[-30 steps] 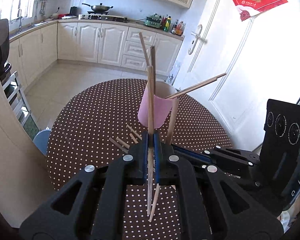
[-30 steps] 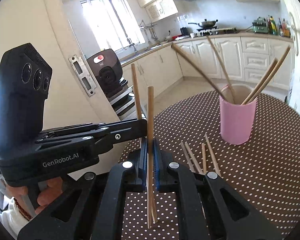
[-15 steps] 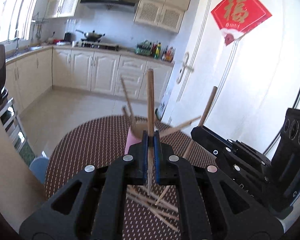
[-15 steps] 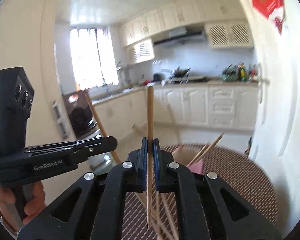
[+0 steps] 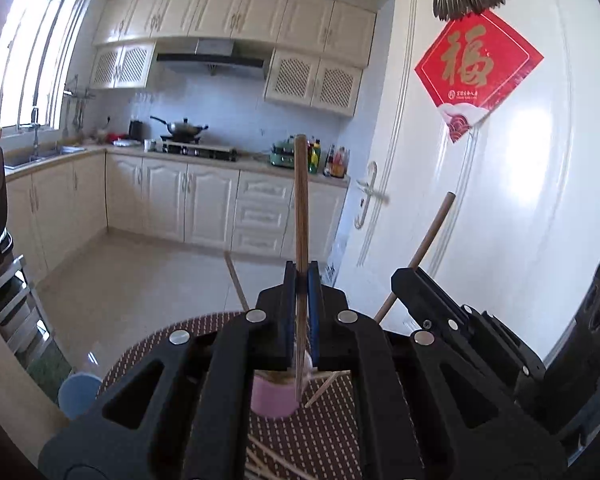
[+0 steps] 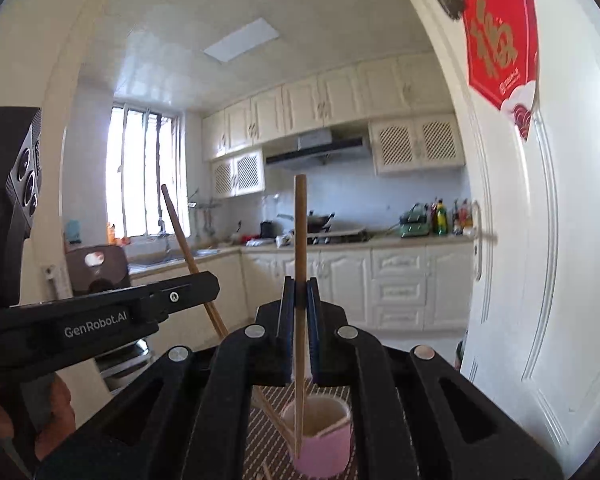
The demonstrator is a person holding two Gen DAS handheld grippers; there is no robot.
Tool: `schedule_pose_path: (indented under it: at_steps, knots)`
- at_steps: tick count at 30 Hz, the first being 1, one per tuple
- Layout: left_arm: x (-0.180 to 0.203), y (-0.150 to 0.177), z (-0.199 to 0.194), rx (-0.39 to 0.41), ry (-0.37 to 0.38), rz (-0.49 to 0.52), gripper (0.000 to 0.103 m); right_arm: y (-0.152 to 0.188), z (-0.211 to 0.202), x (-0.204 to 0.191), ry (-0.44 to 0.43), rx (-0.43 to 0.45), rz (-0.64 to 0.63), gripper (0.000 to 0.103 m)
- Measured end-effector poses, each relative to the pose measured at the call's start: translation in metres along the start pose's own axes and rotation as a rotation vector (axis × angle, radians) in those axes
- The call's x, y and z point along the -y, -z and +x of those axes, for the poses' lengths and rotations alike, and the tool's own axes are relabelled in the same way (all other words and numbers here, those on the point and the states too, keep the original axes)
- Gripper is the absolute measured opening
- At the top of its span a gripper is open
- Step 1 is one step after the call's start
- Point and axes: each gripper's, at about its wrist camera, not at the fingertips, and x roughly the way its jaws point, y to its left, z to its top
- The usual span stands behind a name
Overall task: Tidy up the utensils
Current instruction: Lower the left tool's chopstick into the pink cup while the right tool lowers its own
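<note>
My left gripper [image 5: 301, 280] is shut on a wooden chopstick [image 5: 301, 216] held upright, its lower end just above the pink cup [image 5: 274, 398] on the dotted table. My right gripper [image 6: 300, 292] is shut on another chopstick [image 6: 300, 248], also upright, its lower end over the pink cup [image 6: 324, 444]. The cup holds several chopsticks that lean out. Each gripper shows in the other's view: the right one [image 5: 412, 280] with its stick, the left one [image 6: 204, 284] with its stick. Loose chopsticks [image 5: 276, 462] lie on the table near the cup.
The round table has a brown dotted cloth [image 5: 324, 432]. A white door [image 5: 480, 200] with a red paper decoration stands to the right. Kitchen cabinets [image 5: 188, 200] and the counter run along the back. A blue stool [image 5: 76, 394] is at the lower left.
Both grippers have tilted up and moved over the cup, each keeping its chopstick. The sticks' lower ends now hang at the cup's mouth.
</note>
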Motion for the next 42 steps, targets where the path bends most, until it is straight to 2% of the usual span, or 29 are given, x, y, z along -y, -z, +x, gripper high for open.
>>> schedule_pose_path:
  at_steps: [6,13,20,22,28,35,42]
  knots:
    - [-0.007,-0.001,0.022,0.018,-0.02,-0.009,0.006,0.008,0.018,0.003,0.029,0.032,-0.004,0.005]
    - [-0.016,0.007,0.036,0.025,-0.031,-0.011,0.006,0.016,0.036,0.007,0.039,0.002,-0.01,0.005]
    - [-0.013,-0.002,0.024,0.123,-0.028,-0.008,0.006,0.018,0.036,0.006,0.036,-0.005,-0.01,0.005]
    - [-0.011,-0.001,0.028,0.123,-0.028,-0.002,0.006,0.018,0.037,0.007,0.031,-0.013,-0.006,0.005]
    - [-0.012,0.015,0.045,0.075,-0.031,0.007,0.006,0.022,0.037,0.009,0.028,-0.033,-0.01,0.005]
    - [-0.017,0.032,0.059,-0.024,-0.017,0.004,0.006,0.027,0.04,0.011,0.021,-0.063,0.003,0.005]
    - [-0.016,0.038,0.057,-0.059,-0.011,0.009,0.007,0.032,0.04,0.009,0.012,-0.091,0.009,0.005]
